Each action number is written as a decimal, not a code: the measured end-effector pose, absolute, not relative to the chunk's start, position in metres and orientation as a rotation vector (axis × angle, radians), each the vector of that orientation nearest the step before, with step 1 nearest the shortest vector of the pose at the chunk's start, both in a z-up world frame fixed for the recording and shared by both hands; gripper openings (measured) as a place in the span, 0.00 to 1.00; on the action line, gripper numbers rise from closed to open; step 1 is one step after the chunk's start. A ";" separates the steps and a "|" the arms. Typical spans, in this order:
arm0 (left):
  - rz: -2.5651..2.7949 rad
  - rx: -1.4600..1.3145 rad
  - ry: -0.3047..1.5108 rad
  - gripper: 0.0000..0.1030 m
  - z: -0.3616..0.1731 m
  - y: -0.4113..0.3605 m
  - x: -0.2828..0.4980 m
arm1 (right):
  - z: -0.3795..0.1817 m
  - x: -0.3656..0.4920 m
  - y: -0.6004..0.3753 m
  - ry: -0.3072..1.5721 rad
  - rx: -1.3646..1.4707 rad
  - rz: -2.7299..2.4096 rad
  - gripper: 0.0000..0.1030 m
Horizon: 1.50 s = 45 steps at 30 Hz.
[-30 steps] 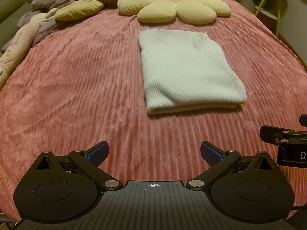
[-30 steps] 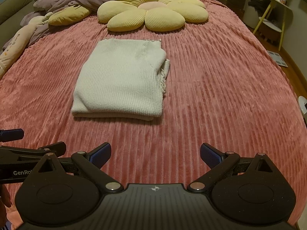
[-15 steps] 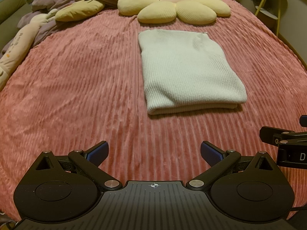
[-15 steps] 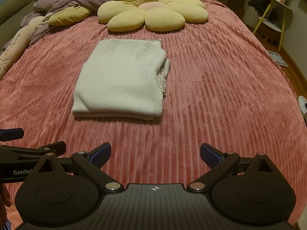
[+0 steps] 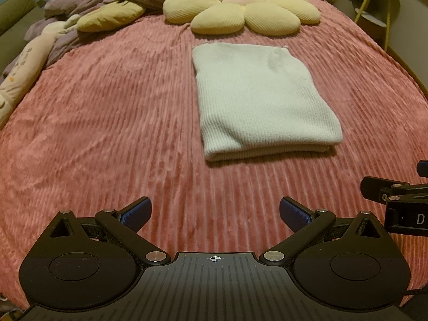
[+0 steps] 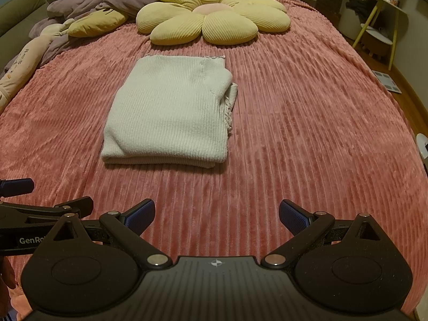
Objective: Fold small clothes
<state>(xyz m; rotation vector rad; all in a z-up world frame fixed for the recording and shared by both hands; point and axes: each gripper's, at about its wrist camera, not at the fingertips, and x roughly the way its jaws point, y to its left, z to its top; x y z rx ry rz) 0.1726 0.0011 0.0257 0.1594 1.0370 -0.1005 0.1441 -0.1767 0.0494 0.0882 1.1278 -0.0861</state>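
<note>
Left wrist view: both grippers (image 5: 215, 211) (image 6: 216, 212) stay spread (nothing moved), folded garment (image 5: 263, 101) unchanged.

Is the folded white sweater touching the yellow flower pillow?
Apart. The right wrist view shows a strip of pink bedspread between the sweater and the flower pillow.

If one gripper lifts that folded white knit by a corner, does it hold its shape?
Probably not. The white knit looks soft and ribbed, so it would likely droop. Its loose layers at the right edge suggest the fold would open. Pushed, it would probably drag and bunch on the ribbed pink bedspread.
</note>
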 end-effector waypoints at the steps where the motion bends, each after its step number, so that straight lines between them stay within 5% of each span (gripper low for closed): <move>1: -0.101 0.160 1.037 1.00 0.026 0.001 0.173 | 0.050 0.144 -0.176 1.127 0.089 -0.087 0.96; 45: -0.104 0.176 1.035 1.00 0.025 -0.002 0.171 | 0.052 0.142 -0.177 1.120 0.092 -0.084 0.96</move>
